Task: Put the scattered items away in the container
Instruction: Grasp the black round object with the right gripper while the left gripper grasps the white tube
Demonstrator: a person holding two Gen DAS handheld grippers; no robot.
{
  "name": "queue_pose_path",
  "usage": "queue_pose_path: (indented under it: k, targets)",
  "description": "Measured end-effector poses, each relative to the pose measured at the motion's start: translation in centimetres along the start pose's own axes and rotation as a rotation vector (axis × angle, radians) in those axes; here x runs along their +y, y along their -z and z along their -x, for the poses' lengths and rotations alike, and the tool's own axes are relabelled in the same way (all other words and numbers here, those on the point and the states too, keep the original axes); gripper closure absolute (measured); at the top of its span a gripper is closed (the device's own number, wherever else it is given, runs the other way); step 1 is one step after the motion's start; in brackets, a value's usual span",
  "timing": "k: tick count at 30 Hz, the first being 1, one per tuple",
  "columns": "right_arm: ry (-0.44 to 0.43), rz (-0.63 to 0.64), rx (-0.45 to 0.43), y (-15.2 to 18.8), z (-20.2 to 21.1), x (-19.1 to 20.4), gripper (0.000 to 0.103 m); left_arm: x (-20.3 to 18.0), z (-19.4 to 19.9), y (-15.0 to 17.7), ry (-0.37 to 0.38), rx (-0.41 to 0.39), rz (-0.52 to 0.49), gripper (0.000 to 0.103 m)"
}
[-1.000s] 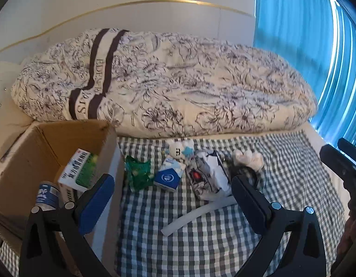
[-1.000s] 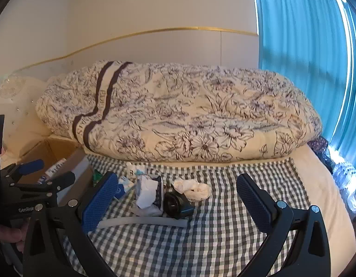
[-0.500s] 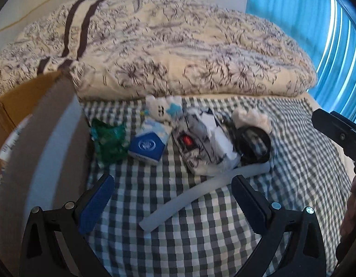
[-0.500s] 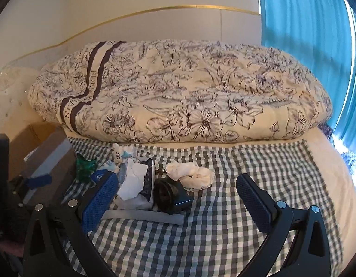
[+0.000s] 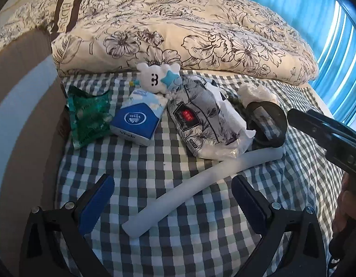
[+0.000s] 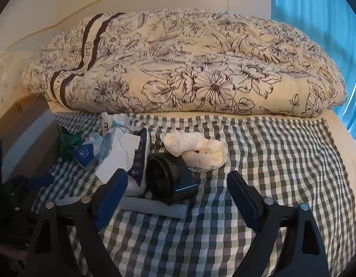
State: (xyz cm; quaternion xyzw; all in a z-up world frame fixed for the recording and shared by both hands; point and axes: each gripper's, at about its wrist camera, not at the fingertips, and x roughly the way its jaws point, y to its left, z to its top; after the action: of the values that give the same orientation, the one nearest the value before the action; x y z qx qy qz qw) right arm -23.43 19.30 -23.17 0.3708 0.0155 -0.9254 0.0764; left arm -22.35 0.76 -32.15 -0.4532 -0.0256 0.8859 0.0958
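On the checked bedspread, beside the cardboard box (image 5: 23, 106) at left, lie a green packet (image 5: 89, 117), a blue tissue pack (image 5: 137, 120), a white plush toy (image 5: 156, 78), a floral tissue pack (image 5: 201, 120), a black round holder (image 5: 270, 122), a cream sock bundle (image 6: 196, 147), and nearest, a long white tube (image 5: 196, 182) lying flat.

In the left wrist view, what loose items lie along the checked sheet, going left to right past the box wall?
Green packet → blue tissue pack → floral-print pack → black round object. The white bear toy, tube and cream cloth overlap these, so they are left out.
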Motion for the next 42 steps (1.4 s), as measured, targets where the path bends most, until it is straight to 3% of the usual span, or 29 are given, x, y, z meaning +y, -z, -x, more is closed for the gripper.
queue_pose_path:
  k: [4,11,16,19,22,24,26,29,33,42]
  targets:
    - [-0.001,0.006,0.023,0.3,-1.3,0.2,0.044,0.3,-1.5,0.5,0.017,0.021,0.012,0.0]
    - [0.01,0.004,0.04,1.1,-3.4,0.2,0.049,-0.5,-2.2,0.6,0.058,0.029,-0.006,0.0]
    - [0.025,0.009,0.07,1.0,-4.8,0.1,0.075,-1.3,-2.4,0.3,0.077,0.028,-0.026,0.0]
    - [0.034,0.01,0.069,1.1,-5.0,0.1,0.078,-1.6,-2.5,0.3,0.105,0.021,-0.038,0.002]
    - [0.044,0.01,0.061,1.1,-4.8,0.0,0.087,-1.7,-2.3,0.5,0.089,0.013,-0.048,0.026]
    - [0.045,0.006,0.059,1.1,-4.7,-0.1,0.089,-1.5,-2.1,0.4,0.097,0.011,-0.041,0.052]
    - [0.045,0.002,0.057,1.1,-4.6,-0.2,0.094,-1.8,-1.8,0.4,0.125,0.018,-0.047,0.071]
    - [0.042,-0.005,0.057,1.1,-4.3,-0.4,0.096,-2.8,-1.5,0.5,0.117,0.021,-0.09,0.091]
    - [0.034,-0.013,0.058,1.2,-3.9,-0.5,0.096,-2.5,-0.9,0.4,0.132,0.013,-0.077,0.096]
    - [0.024,-0.021,0.035,1.0,-2.5,-1.0,0.096,-2.4,1.9,-0.2,0.114,-0.048,-0.067,0.096]
